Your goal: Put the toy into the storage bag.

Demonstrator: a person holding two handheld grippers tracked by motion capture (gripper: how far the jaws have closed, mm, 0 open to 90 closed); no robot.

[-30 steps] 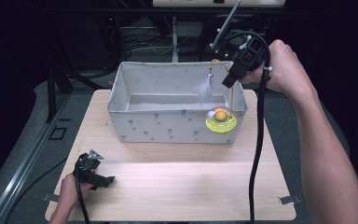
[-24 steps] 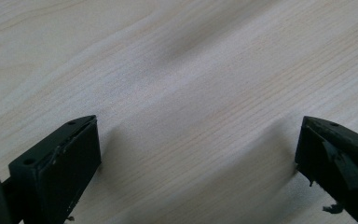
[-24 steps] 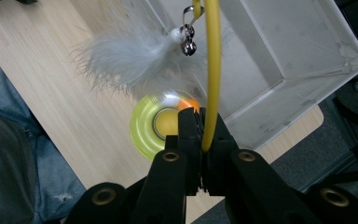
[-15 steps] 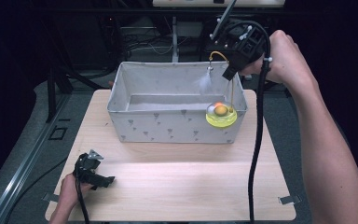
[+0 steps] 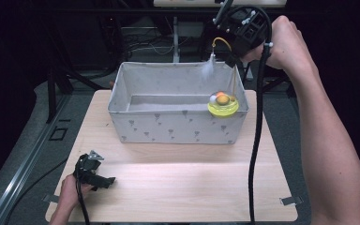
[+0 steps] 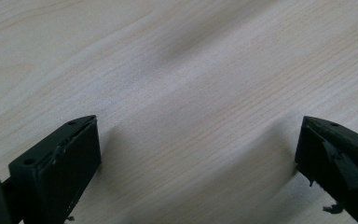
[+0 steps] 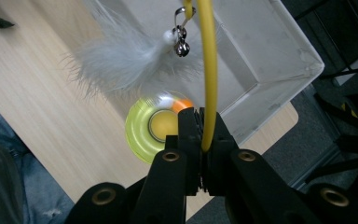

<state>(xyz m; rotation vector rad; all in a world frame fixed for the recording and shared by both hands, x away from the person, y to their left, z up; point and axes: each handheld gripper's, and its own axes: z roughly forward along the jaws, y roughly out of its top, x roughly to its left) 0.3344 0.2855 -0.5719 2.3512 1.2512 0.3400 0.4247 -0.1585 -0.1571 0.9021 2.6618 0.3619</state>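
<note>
Yellow wire (image 7: 208, 70) sits pinched in the right gripper (image 7: 200, 122), so the cat toy hangs clear: feather (image 5: 208, 70) dangling, round base (image 5: 223, 107) over the fabric bin's (image 5: 168, 129) right corner. That arm is raised high. The left gripper (image 6: 198, 154) rests open-jawed, empty, on the wooden table (image 5: 183, 187).

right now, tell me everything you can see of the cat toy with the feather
The cat toy has a round yellow-green base with a yellow centre and an orange and a white ball on it. A thin yellow wand rises from the base and curves over at the top, where a fluffy white feather and a small silver bell dangle from a clip. The right gripper is shut on the wand, holding the toy over the near right corner of the grey fabric bin; whether the base touches the rim is unclear.
</note>
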